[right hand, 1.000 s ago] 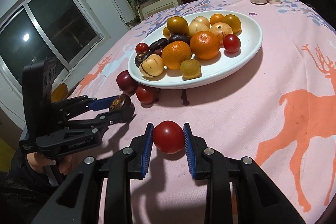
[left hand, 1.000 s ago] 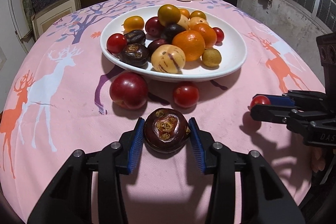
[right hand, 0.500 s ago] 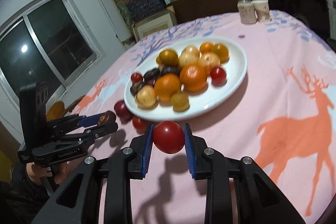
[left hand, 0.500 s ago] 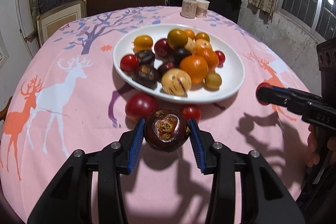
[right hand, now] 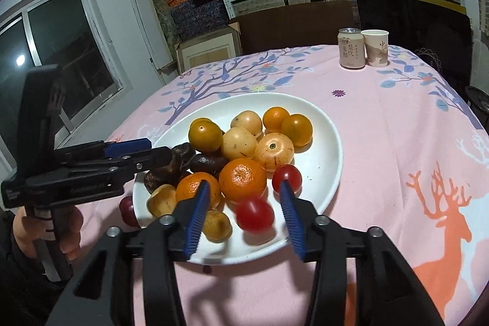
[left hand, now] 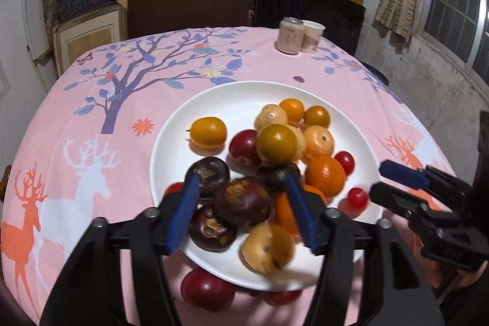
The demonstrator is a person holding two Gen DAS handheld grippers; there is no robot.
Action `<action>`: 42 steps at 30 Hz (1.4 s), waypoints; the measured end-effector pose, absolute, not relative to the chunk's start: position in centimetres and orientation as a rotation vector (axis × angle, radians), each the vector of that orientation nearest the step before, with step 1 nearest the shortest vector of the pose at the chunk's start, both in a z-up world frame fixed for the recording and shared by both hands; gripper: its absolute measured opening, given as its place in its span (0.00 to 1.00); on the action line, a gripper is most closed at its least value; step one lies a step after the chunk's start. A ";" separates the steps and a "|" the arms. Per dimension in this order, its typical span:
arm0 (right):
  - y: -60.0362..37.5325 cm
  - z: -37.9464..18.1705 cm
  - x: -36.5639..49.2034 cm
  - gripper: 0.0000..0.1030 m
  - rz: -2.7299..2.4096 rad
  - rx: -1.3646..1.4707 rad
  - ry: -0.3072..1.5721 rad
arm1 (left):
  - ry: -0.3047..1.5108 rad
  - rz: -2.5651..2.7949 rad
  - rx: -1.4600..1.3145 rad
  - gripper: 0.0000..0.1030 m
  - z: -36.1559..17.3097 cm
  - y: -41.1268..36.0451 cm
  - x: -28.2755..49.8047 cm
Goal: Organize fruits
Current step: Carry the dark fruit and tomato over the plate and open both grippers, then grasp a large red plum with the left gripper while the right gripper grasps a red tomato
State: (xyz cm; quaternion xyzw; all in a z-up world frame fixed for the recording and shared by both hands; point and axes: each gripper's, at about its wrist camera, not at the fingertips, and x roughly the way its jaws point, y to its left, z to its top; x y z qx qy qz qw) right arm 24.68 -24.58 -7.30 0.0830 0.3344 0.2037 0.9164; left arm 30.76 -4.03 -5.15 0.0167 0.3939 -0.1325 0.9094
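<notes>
Both grippers had left the tabletop for the white oval plate [right hand: 330,142]. My left gripper [left hand: 241,210] and right gripper [right hand: 243,208] gaped wide, empty. The dark brown mangosteen [left hand: 243,200] and small red tomato [right hand: 255,214] dropped in; two more fruits organized.

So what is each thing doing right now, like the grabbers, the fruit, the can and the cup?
left gripper: open, over the plate
right gripper: open, over the plate
dark fruit: loose between the left gripper's fingers, blurred
red tomato: loose between the right gripper's fingers, blurred
plate: full of fruit
red plum: on the cloth, outside the plate
can: upright
cup: upright
</notes>
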 end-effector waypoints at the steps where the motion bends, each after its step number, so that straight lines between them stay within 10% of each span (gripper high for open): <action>1: -24.7 -7.4 24.5 0.48 0.423 0.173 0.682 | 0.809 -0.273 0.022 0.65 -5.2 -3.7 30.6; 27: -25.5 -8.6 17.9 0.58 0.378 0.252 0.756 | 0.874 -0.186 0.153 0.75 -10.0 -0.3 24.4; 34: -24.0 -8.8 16.7 0.58 0.399 0.215 0.777 | 0.905 -0.240 0.157 0.39 -11.0 -1.0 25.8; 42: -19.5 -9.5 16.9 0.58 0.486 0.084 0.844 | 0.832 -0.249 0.045 0.39 -9.3 0.9 24.5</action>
